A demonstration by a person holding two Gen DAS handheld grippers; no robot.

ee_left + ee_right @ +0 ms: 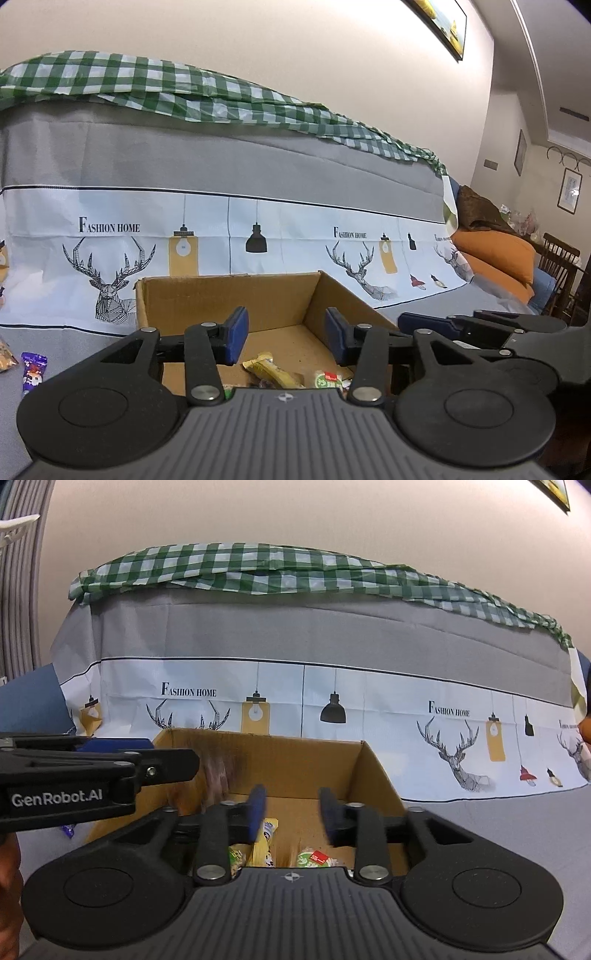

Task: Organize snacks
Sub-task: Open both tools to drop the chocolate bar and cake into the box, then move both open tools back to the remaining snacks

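The left claw (282, 338) stands part open over the cardboard box (229, 291), its blue pads (236, 334) apart with nothing between them; below the gap, on the box floor, lie a yellow snack packet (271, 371) and a green-and-red round packet (327, 380), neither touched by the pads. The right claw (291, 814) also stands part open above the same box (295, 760), its pads (256, 808) clear of any thing; under it sit a yellow stick packet (266, 843), a green packet (236, 858) to its left and a green-and-red packet (314, 858) to its right, all inside the box. A blurred brownish smear (218, 771) shows against the box's back wall, too smeared to tell what it is. In the right wrist view the left claw (110, 746) reaches in from the left edge over the box's left wall, lettered "GenRobot.AI" on its side; in the left wrist view the right claw (428, 321) comes in from the right, just beside the box's right wall. Outside the box, to its left on the grey cover (85, 339), lie a purple wrapper (33, 371) and, at the picture's edge, an orange packet (5, 356). Behind the box hangs a cloth printed with deer and lamps (258, 236), and above it a green checked cloth (147, 85); orange cushions (495, 251) lie far right.
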